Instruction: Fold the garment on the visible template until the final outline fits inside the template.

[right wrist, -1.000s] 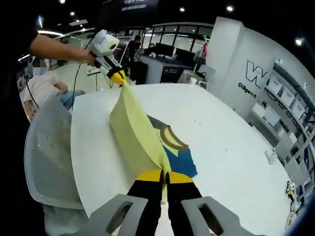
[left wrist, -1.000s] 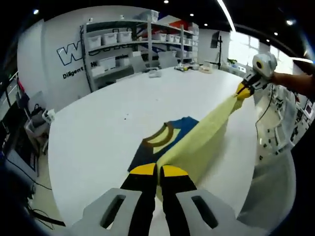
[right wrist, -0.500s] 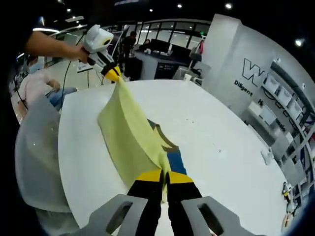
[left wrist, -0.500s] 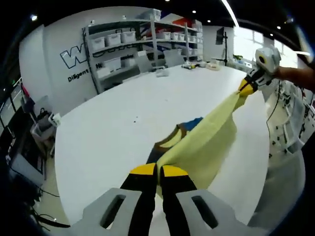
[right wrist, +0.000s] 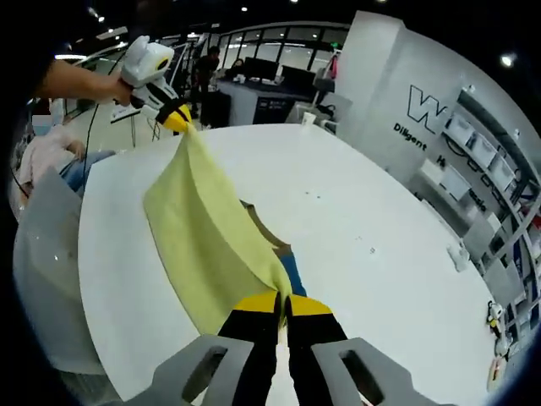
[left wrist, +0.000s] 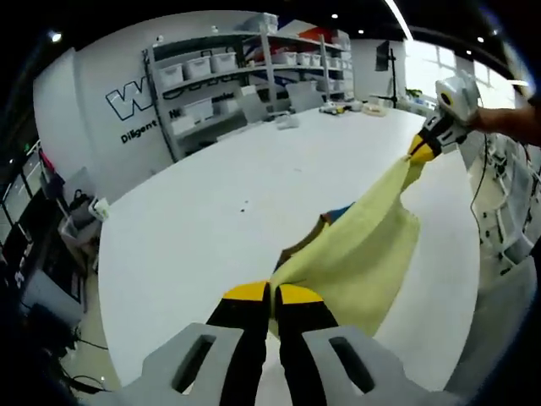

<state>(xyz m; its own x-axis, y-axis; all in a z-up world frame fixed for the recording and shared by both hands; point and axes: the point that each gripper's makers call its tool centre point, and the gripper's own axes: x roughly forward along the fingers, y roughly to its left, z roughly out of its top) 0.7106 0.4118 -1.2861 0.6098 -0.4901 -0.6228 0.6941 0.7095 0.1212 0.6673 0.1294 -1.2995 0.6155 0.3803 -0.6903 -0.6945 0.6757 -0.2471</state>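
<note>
A pale yellow garment (left wrist: 363, 254) hangs stretched in the air between both grippers, above a white table (left wrist: 220, 211). My left gripper (left wrist: 272, 296) is shut on one corner of it. My right gripper (right wrist: 283, 303) is shut on the opposite corner of the garment (right wrist: 207, 241). In the left gripper view the right gripper (left wrist: 420, 152) comes in from the right, held by a hand. In the right gripper view the left gripper (right wrist: 173, 118) enters from the upper left. A blue part with a brown collar (left wrist: 325, 227) peeks out under the yellow cloth and lies on the table (right wrist: 355, 245), as does the blue part (right wrist: 290, 269).
Shelving with white bins (left wrist: 220, 76) stands past the table's far edge. A grey chair back (right wrist: 38, 279) sits close to the table edge, and a seated person (right wrist: 51, 152) is behind it. Desks with monitors (right wrist: 270, 89) line the far side.
The yellow cloth has been drawn further over the blue part, so less blue and collar shows now. Both grippers stay shut on their corners.
</note>
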